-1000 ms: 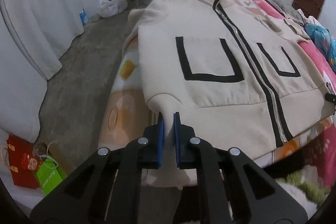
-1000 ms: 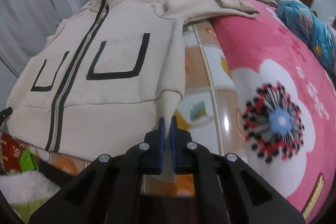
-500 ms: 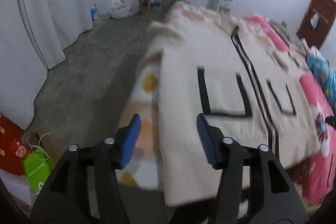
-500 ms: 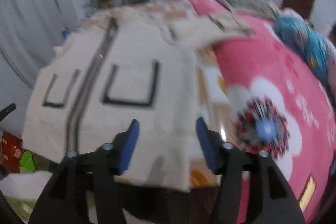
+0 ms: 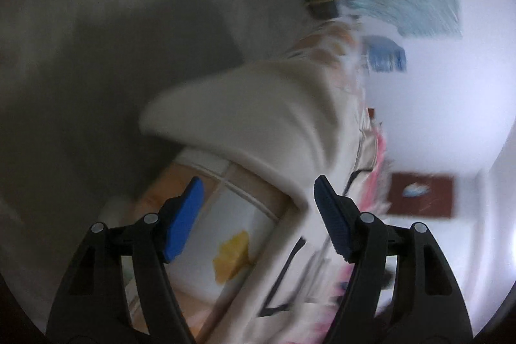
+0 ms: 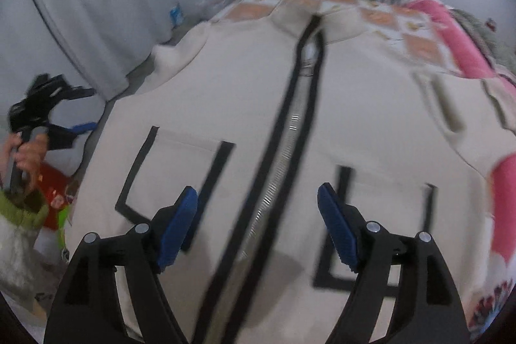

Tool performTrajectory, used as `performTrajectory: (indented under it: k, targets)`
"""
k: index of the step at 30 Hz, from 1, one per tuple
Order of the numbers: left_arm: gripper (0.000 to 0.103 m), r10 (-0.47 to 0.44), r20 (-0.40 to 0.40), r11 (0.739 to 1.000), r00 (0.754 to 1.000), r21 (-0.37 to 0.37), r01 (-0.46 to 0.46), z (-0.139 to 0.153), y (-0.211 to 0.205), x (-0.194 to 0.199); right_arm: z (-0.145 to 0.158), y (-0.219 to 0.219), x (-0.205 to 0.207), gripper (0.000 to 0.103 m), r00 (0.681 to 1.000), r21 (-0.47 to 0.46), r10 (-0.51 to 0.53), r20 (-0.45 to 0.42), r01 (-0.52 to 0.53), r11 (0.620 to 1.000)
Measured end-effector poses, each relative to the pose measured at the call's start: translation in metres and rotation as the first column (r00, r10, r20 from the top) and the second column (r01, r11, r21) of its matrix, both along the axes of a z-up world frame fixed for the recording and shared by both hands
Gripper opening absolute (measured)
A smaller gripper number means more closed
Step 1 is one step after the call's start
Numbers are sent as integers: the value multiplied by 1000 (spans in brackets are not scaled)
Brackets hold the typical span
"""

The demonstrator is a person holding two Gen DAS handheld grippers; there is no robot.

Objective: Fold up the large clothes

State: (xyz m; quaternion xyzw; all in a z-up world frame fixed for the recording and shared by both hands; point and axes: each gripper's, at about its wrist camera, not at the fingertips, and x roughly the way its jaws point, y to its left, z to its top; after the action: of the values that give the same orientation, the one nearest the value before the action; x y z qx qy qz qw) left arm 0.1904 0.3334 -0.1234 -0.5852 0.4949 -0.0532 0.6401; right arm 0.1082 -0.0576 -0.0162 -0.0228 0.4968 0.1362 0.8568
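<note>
Cream zip-up jacket with black pocket outlines (image 6: 290,124) lies flat on the bed just under the right gripper (image 6: 258,228), whose jaws have just been opening and are empty. Our left gripper (image 5: 258,218) has also been opening with nothing between its pads; the jacket's cream sleeve (image 5: 245,112) lies just ahead, so we should pinch its edge cleanly and fold it inward over the chest.

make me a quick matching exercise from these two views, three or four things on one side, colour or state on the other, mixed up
Things:
1. jacket
2. zipper
3. blanket
4. right gripper

Colour or state:
a. pink
b. cream, laid flat on the bed
c. jaws open, nothing between them
d. closed, edged in black

Pairs: 1-b, 2-d, 3-a, 4-c
</note>
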Motion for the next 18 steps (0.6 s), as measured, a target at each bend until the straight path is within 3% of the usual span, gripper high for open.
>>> performTrajectory:
  k: [2,4,8,12,14,15,16,18]
  targets:
    - [68,34,-71,986,997,-159,-45,-40,1,4,-7,12,10,75,1000,-8,24,-17,-24,1000]
    - [68,95,-147,942,985,-308,-137,-84,4,6,-12,20,20,75,999,-17,35,-29,-35,999]
    - [68,184,-232,858,955,-436,-272,-140,-7,10,-21,22,35,75,998,-18,23,-59,-24,1000]
    - [67,182,-308,826,934,-468,-315,-180,-24,24,-27,18,45,75,997,-13,-4,-79,3,1000]
    - [62,177,-336,834,925,-449,-322,-187,-22,30,-29,15,49,75,997,-14,-15,-81,13,1000]
    - [50,178,-344,838,922,-437,-325,-189,-20,33,-29,14,50,75,997,-15,-20,-81,19,1000]
    - [45,185,-360,841,914,-423,-337,-190,-20,35,-29,11,50,75,996,-17,-29,-80,27,999]
    - [19,191,-375,850,907,-399,-344,-187,-12,38,-31,7,52,75,996,-17,-39,-80,38,999]
